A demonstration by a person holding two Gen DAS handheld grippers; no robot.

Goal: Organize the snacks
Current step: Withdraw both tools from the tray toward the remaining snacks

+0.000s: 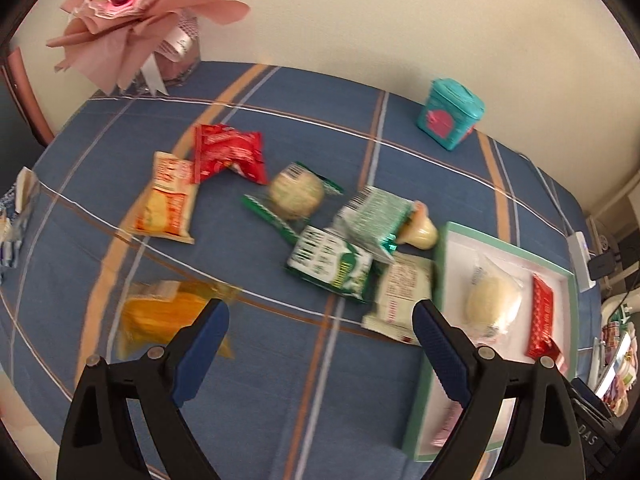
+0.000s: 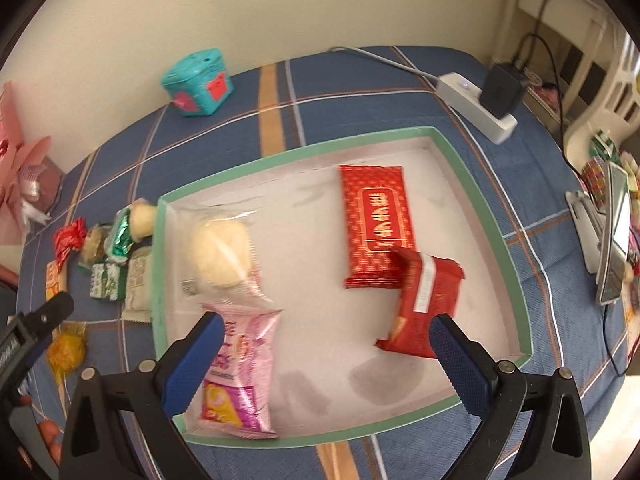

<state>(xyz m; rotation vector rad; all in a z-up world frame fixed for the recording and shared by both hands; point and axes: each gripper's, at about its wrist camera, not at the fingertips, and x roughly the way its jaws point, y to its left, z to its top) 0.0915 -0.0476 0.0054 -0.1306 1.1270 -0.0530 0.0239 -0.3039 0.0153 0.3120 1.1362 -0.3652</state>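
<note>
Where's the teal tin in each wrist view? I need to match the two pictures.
Left wrist: teal tin upper right, on the tablecloth by the wall.
Right wrist: teal tin upper left, by the wall.
Shared landmark: green-rimmed tray, in front of the tin.

Blurred with motion in the left wrist view: yellow packet (image 1: 168, 312), print unreadable, lower edge hidden behind a gripper finger. Cut off at that view's left edge — blue-and-white wrapper (image 1: 12, 236), kind not tellable. Tray (image 1: 440, 264) partly covered there by the other finger, pink packet (image 2: 240, 372) barely visible. In the right wrist view, smeared beyond reading — small red packet (image 2: 428, 304). Crowded and too small to identify: snacks left of the tray. Bouquet (image 2: 20, 168) cropped by the left edge.
</note>
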